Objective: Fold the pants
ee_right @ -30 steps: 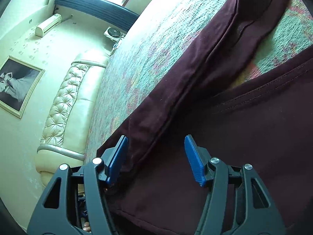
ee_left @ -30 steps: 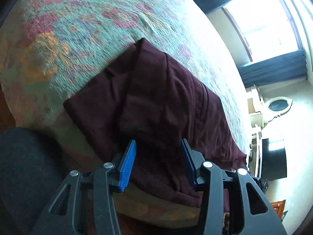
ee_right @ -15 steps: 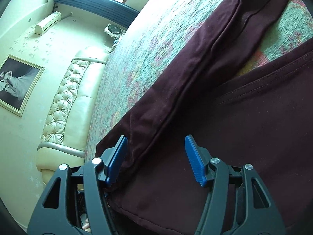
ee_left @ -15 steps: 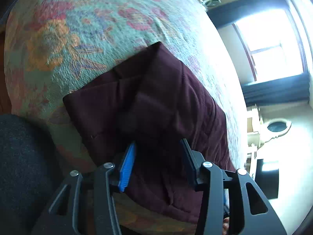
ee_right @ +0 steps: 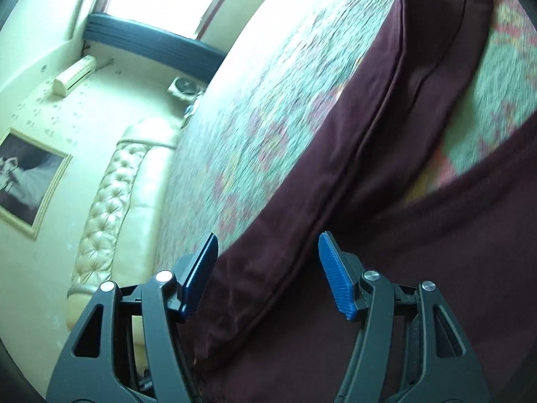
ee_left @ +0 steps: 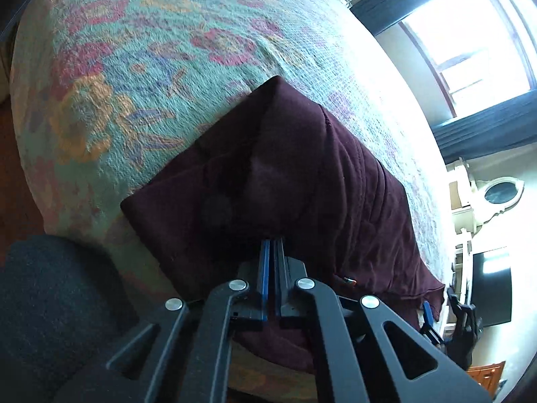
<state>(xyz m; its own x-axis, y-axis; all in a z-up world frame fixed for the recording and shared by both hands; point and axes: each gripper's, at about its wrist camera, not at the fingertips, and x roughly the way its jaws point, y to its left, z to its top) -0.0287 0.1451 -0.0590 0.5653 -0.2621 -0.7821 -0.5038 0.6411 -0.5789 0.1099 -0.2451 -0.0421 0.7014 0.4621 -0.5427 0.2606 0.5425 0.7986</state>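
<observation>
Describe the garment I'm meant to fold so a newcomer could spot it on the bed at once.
Start at the bed's floral green, pink and orange woven bedspread. Near its edge lie the dark maroon cotton pants, the only plain, dark cloth on that patterned cover. The left gripper is shut on a fold of them; the right gripper stands open over one stitched leg seam.

A floral bedspread covers the bed. A tufted cream headboard stands against the wall, with a framed picture and an air conditioner above. Dark curtains flank a bright window. An oval mirror hangs over a black screen.
</observation>
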